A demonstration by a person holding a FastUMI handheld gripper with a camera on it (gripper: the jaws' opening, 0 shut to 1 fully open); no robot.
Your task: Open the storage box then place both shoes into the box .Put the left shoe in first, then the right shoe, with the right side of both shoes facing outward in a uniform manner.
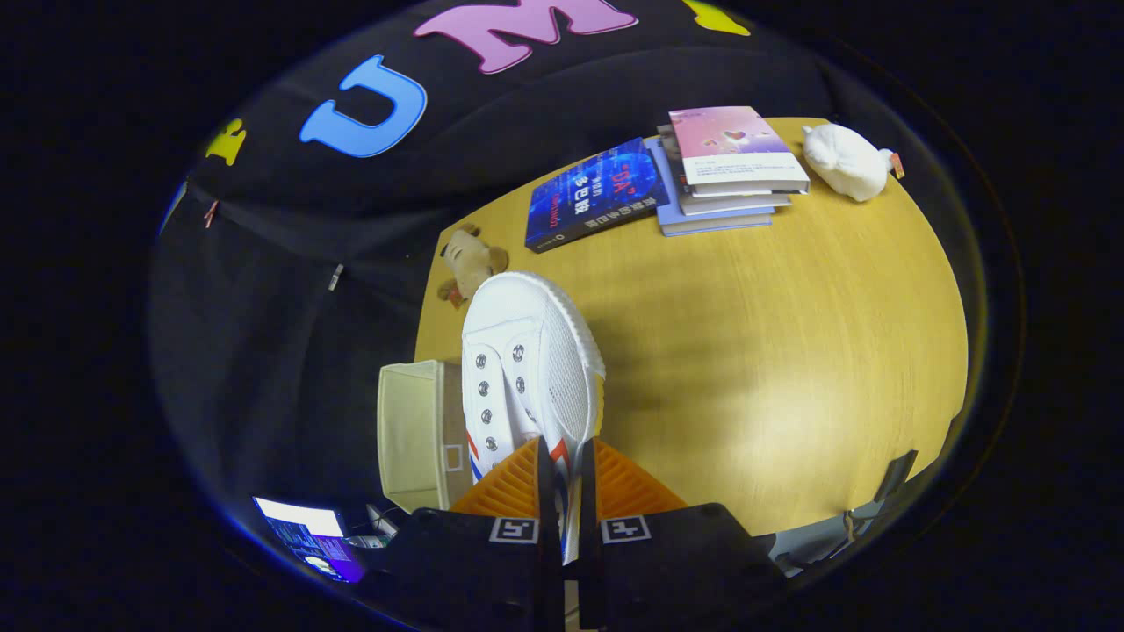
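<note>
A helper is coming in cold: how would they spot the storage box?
Start at the yellow wooden table. At its near corner, beside the white shoe clamped in the tool, stands the storage box. It alone is a beige fabric cube, unlike the books and soft toys beyond.

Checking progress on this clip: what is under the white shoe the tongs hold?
The tongs grip the white shoe by its side. Below it are the beige storage box and wooden table. The shoe hides most of the box's inside.
</note>
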